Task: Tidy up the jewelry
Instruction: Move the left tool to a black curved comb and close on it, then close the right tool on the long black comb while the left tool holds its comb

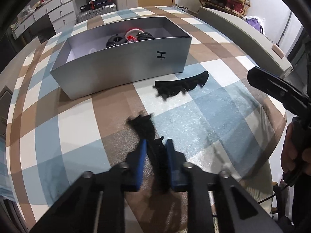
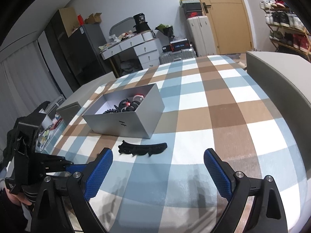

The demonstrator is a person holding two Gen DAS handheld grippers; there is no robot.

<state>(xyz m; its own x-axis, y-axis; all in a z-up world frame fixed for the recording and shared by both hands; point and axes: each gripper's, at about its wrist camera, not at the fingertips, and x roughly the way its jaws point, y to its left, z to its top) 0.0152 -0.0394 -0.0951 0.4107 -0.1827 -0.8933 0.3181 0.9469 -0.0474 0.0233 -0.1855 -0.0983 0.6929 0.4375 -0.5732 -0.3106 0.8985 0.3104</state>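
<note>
silver box (image 1: pixel 120 66) holds several hair pieces; left gripper (image 1: pixel 155 145) clamped on black hair clip (image 1: pixel 143 125); right gripper (image 2: pixel 158 155) apart; second claw clip (image 2: pixel 142 148) waits at its 12 o'clock

Both grippers are built of matte black angular arms with triangular cut-outs, joined by round silver screws at the pivots. The left gripper (image 1: pixel 154 145) carries smooth blue pads (image 1: pixel 141 155) on its fingers, while the right gripper (image 2: pixel 158 167) has curved blue pads (image 2: pixel 101 170) with a fine diamond-knurled texture. The left unit's black housing is blocky, with ribbed grips, and a thin black cable trails below the right handle
</note>
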